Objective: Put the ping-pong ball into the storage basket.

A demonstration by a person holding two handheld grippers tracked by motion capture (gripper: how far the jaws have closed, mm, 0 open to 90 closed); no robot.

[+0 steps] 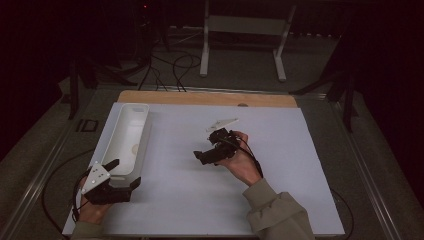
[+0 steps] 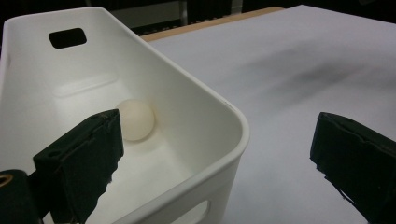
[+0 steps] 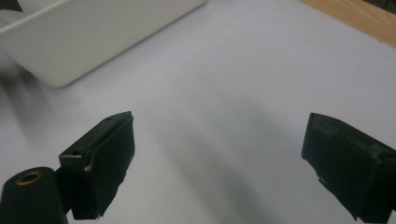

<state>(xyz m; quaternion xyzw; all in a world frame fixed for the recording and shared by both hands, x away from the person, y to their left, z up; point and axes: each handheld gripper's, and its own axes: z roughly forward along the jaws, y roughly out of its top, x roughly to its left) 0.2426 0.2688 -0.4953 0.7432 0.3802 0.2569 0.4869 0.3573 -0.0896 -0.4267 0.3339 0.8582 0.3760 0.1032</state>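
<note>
White ball (image 2: 135,119) sitting in bin (image 2: 196,107) at table's left, left gripper (image 2: 215,158) straddling bin's near end wall, jaws wide, right gripper (image 3: 217,158) hovering mid-table, jaws gaping wide, holding nothing.

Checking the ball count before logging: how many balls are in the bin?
1. A single white ball rests on the floor of the white bin, about midway along it, at the table's left side. The near end of the bin's floor is hidden behind the left gripper's fingers.
</note>
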